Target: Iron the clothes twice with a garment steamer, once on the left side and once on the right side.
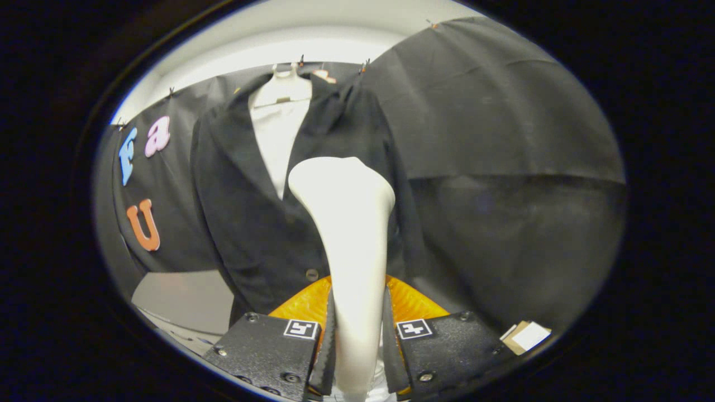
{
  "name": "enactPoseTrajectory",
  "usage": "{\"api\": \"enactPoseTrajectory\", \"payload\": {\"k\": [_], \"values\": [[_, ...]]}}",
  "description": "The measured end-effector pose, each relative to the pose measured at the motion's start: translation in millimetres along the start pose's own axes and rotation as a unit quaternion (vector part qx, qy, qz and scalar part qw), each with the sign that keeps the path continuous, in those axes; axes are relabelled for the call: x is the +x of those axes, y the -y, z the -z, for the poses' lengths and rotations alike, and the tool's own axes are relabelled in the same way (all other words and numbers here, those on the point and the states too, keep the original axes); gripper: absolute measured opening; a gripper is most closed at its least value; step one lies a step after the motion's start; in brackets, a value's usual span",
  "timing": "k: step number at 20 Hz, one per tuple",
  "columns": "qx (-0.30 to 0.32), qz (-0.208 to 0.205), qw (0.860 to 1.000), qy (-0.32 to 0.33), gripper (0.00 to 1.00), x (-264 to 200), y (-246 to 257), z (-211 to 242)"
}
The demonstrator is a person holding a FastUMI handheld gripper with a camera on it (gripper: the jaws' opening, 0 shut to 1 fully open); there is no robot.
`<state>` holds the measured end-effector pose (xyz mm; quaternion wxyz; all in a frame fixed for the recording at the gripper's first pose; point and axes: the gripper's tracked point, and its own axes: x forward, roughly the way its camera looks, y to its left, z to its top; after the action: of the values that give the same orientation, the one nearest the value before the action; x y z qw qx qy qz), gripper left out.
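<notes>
Between my two fingers stands the white garment steamer (346, 234), and my claw (355, 357) is clenched on its narrow handle, both pads pressing its sides. Its broad rounded head rises just ahead of the fingers, upright, in front of the black jacket (246, 223). Beyond it that jacket hangs open on a white hanger (285, 84), a white shirt (278, 142) showing between the lapels and one button (311, 274) near the steamer's left side.

The claw (357, 340) has textured blocky housings with screws, square coded markers, seemingly ribbed inner faces.
</notes>
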<state>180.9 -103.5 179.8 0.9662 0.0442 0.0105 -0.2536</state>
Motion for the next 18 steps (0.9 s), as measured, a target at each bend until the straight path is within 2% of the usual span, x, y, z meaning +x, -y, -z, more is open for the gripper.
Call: {"api": "enactPoseTrajectory", "payload": {"k": [5, 8, 13, 18], "values": [[0.0, -0.014, 0.995, 0.097, 0.38, 1.7, -3.4, -105.5], [-0.017, -0.021, 0.99, 0.14, 0.38, 18.3, -12.3, -147.4], [-0.038, -0.035, 0.987, 0.15, 0.38, 49.0, -27.0, -181.0], [-0.061, -0.03, 0.988, 0.139, 0.38, 75.8, -34.1, -199.6]]}}
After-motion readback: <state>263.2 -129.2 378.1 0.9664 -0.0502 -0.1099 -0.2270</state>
